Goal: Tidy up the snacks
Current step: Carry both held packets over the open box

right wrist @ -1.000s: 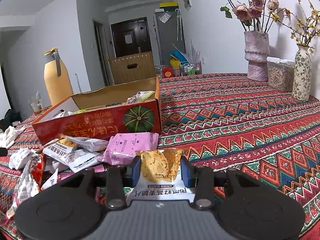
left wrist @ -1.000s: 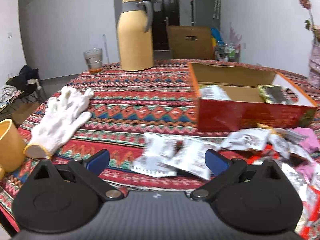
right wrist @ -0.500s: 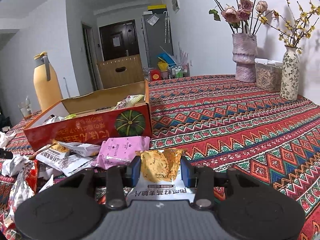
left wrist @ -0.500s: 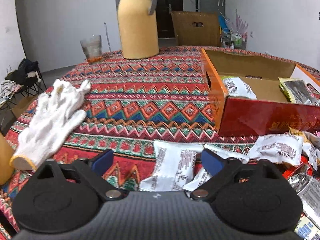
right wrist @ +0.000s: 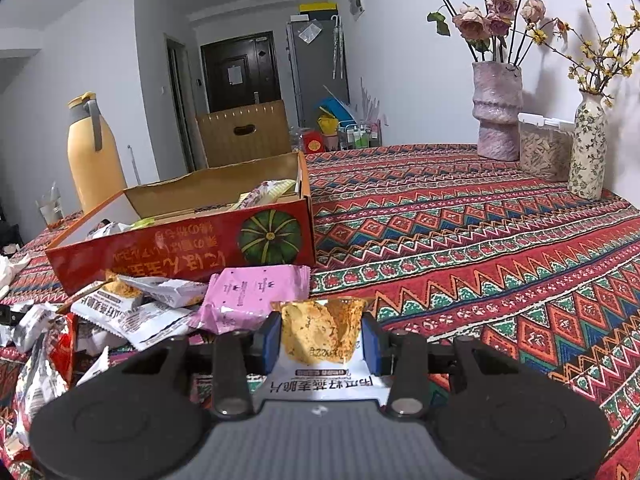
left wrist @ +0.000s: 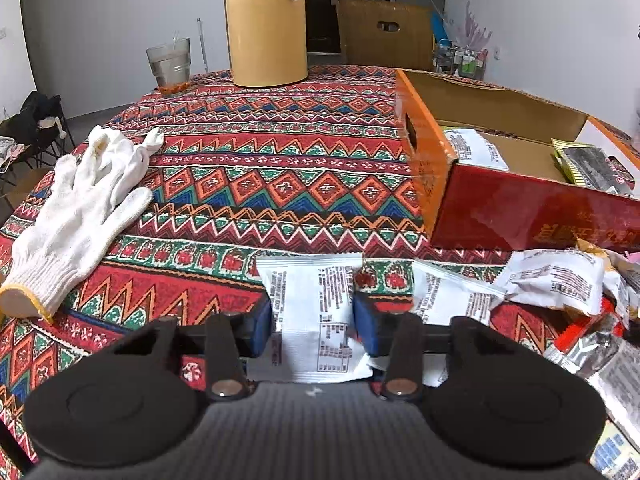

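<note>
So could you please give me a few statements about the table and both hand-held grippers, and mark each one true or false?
1. The left hand-held gripper is shut on a white snack packet. True; its jaws have just been closing.
2. The right hand-held gripper is empty. False: it grips an orange-and-white snack packet.
3. The red cardboard box already holds some packets. True.
4. The white glove lies inside the box. False: it lies on the patterned tablecloth, apart from the box.
5. The pink packet lies in front of the box. True.
</note>
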Action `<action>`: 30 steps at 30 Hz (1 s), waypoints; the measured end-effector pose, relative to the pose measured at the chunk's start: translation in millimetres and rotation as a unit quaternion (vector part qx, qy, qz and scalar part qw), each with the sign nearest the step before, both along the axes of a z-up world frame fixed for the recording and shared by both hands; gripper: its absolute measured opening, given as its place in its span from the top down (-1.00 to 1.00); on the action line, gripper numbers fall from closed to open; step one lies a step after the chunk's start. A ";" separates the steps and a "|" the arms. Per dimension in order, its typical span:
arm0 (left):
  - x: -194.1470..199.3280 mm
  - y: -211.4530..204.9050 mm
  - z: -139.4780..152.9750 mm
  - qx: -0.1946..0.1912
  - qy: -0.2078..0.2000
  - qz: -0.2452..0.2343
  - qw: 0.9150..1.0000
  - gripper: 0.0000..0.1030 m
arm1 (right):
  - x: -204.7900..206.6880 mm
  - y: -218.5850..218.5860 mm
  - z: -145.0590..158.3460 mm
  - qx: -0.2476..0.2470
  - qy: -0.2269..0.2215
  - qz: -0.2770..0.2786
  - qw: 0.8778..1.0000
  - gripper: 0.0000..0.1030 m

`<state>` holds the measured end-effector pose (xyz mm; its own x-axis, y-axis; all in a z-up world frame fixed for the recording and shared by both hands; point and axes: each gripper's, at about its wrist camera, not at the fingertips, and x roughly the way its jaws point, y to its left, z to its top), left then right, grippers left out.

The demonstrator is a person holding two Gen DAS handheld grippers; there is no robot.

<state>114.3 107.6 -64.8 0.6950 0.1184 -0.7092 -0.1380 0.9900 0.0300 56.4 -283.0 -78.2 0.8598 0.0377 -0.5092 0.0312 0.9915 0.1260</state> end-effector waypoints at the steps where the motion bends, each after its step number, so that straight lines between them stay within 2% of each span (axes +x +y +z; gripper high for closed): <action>1: -0.9 -0.5 0.1 0.001 -0.001 -0.001 1.000 0.17 | -0.3 0.2 -0.2 0.001 0.000 0.001 1.000 0.22; 13: -11.5 -3.1 8.2 0.012 -0.014 0.008 1.000 0.19 | -3.5 -2.4 1.2 0.008 -0.002 0.006 1.000 0.22; 25: -26.7 -16.2 43.9 0.006 -0.072 0.014 0.997 0.19 | 5.5 11.3 25.7 0.011 -0.041 0.029 0.999 0.22; 30: -27.0 -27.3 57.7 -0.013 -0.093 0.010 0.995 0.19 | 14.5 20.6 39.4 0.015 -0.062 0.043 0.997 0.22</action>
<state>87.3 80.4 -7.1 0.8127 0.1165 -0.5710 -0.1585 0.9871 -0.0243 70.9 -262.5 -38.8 0.9091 0.1268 -0.3968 -0.0709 0.9858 0.1524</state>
